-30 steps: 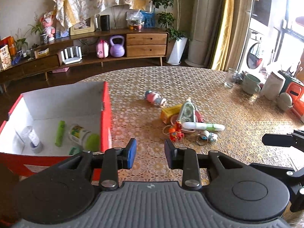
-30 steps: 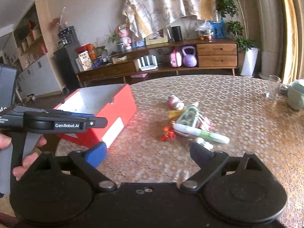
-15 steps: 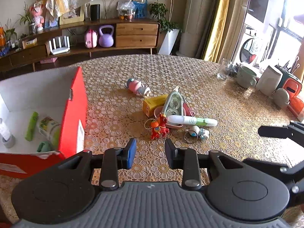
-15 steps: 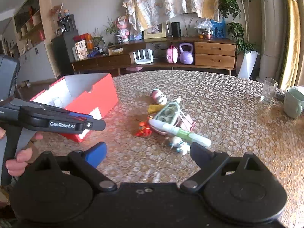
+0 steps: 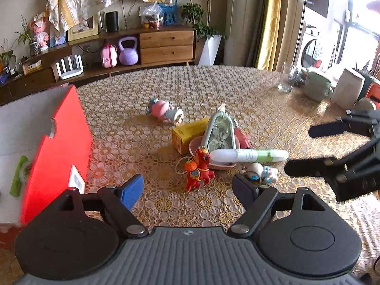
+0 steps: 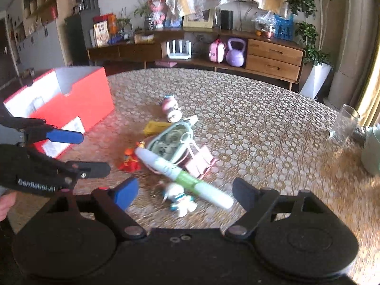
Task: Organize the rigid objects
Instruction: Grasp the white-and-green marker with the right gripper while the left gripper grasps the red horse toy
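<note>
Currently both spread, empty: left hand-held gripper [image 5: 187, 191] hovers just short of the red horse keychain [image 5: 198, 167]; right hand-held gripper [image 6: 185, 193] over the white-green tube [image 6: 182, 178]. Toy pile mid-bench [image 5: 237, 87], red box [image 5: 59, 147] at left. Sideboard [image 5: 163, 45] behind.

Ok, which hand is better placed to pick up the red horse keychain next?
Probably left. The left tool is open and faces the red horse keychain straight on, just beyond its fingertips. The right tool is also open but lines up with the small white figurine and the white-and-green tube.
</note>
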Demonstrator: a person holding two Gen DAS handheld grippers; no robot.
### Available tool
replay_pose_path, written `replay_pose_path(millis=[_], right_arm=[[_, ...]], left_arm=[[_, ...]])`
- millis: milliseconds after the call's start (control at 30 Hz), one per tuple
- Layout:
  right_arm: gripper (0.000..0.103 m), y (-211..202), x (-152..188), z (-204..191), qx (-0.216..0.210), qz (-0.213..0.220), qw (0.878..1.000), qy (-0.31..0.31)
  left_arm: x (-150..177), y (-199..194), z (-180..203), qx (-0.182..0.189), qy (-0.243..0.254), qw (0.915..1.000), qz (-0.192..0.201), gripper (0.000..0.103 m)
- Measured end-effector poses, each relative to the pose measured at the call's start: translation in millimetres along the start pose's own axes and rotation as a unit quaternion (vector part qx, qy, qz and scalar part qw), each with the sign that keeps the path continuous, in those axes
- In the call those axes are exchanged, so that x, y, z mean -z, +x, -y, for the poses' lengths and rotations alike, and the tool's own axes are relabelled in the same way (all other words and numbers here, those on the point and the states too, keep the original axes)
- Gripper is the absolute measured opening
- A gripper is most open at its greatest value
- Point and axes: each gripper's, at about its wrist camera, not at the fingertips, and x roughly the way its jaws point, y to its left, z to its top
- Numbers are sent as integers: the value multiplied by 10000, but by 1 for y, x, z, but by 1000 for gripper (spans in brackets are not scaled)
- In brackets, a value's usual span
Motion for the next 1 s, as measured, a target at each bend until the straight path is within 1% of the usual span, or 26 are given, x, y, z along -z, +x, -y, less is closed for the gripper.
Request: replay_pose_path(millis=[100,167,267,300,367,467,567,633,800,933,1000], right_arm=[[78,15,-6,6,-108,-104,9998,-105],[70,23,-8,7,-226,-210,9994,-173],[69,32,-12,6,-360,-299,9985,-280],[66,35,-14,6,-381,-317,9984,-286],[56,40,-16,6,-443,-356,9981,-252],[51,45,-17,3,-515,-371,9977,-236],[48,50,-17,-1,-524,-412,9973,-301],[49,53,-17,-4,-523,-443,9971,-345],[46,57,-17,-7,-396,-439,9974,-412],[40,58,-16,-11,-314,-391,9975,-492],[37,58,-15,-12,-280,-357,9975,-545]], left_arm=[[4,15,0,-52,-28,10000,-71,82],[5,25,-2,-41,-72,9999,-120,82],[7,36,-1,-23,-50,9999,-136,82],[7,39,-1,-37,-41,9999,-141,82],[7,45,0,-44,-14,9999,-142,82],[8,52,4,-29,44,9999,-143,82],[9,59,6,-44,96,9999,-126,82],[10,61,7,-65,117,9998,-129,82],[10,64,8,-69,135,9999,-72,82],[9,66,10,2,199,9998,-37,81],[9,66,14,-16,327,9995,-3,80]])
